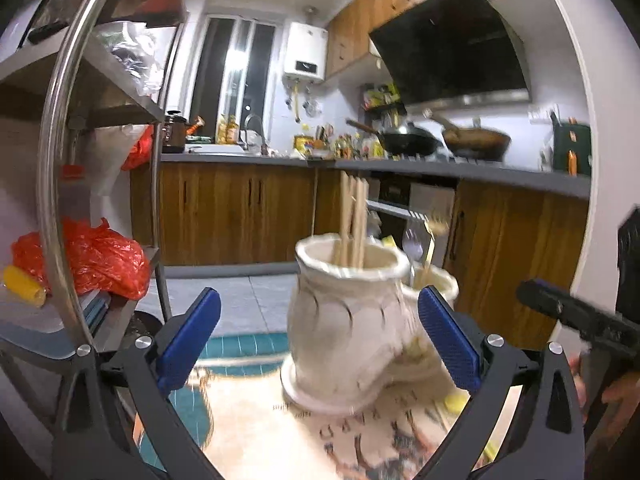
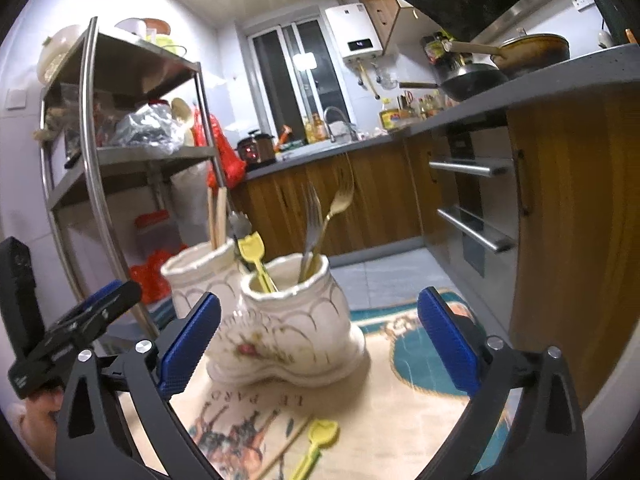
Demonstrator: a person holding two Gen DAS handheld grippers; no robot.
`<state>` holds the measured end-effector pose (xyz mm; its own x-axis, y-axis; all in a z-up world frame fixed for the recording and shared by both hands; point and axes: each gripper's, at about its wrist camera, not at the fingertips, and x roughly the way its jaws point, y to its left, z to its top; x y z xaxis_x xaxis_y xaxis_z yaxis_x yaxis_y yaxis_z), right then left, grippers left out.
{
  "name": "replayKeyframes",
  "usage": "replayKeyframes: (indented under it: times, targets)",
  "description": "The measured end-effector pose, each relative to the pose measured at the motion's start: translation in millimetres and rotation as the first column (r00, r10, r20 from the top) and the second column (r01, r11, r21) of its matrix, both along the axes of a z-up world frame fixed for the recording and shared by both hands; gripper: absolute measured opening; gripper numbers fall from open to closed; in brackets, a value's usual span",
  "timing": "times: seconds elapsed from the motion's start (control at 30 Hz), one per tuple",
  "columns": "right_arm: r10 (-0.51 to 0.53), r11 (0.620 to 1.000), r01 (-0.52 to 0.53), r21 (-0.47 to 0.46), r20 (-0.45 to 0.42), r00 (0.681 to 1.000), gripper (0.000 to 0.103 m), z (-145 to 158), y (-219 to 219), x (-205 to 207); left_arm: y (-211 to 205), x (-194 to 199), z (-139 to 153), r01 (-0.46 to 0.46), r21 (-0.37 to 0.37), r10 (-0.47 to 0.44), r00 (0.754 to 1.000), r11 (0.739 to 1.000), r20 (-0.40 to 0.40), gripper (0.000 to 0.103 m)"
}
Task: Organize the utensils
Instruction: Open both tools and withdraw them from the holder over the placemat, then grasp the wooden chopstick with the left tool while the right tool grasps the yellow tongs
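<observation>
Kitchen tabletop, printed cloth. We list, nearest first: yellow spoon lying loose; right tongs and left tongs, both spread wide, gripping nothing; twin cream holder between the pads, untouched, containing forks and chopsticks. Beyond: cabinets.

Printed lettering is showing on the patterned mat under the white holders; seen upside down from the right wrist view, it is reading "LE PARD", with any further letters hidden. The small lit display on the white water heater is glowing but staying too small to read.
</observation>
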<state>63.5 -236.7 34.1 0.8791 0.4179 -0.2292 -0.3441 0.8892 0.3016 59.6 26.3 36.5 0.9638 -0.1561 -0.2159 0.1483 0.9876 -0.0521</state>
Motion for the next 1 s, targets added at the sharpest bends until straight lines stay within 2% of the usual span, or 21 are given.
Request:
replayKeyframes:
  times: [0.13,0.27,0.37,0.53,0.7,1.0]
  targets:
    - [-0.023,1.000,0.022,-0.009,-0.015,1.000,0.098,-5.7,-6.0,-11.6,-7.4,-14.1,-9.2,0.005,0.026,-0.004,0.999,1.000,-0.035,0.097]
    - [-0.031,0.999,0.030,-0.019,-0.054,0.998,0.098,-12.4,-10.5,-18.3,-5.7,-27.8,-18.1,0.012,0.005,-0.011,0.997,1.000,-0.074,0.097]
    - [-0.033,0.999,0.029,-0.045,-0.086,0.996,0.098,-17.2,-9.6,-21.9,-0.5,-39.3,-19.0,-0.005,-0.014,0.004,0.998,1.000,-0.069,0.097]
    - [-0.024,0.994,0.010,-0.112,-0.121,0.992,0.098,-25.3,0.1,-30.2,7.7,-48.2,-25.7,-0.018,-0.050,0.012,0.993,0.999,-0.116,0.097]
    - [-0.037,0.978,0.002,-0.207,-0.165,0.986,0.098,-32.4,13.0,-33.8,5.3,-54.0,-32.1,-0.035,-0.023,0.031,0.988,0.999,-0.148,0.097]
    - [-0.056,0.961,-0.006,-0.276,-0.217,0.974,0.098,-39.4,18.0,-34.4,-7.0,-51.6,-42.3,-0.003,0.017,0.006,0.979,1.000,-0.203,0.097]
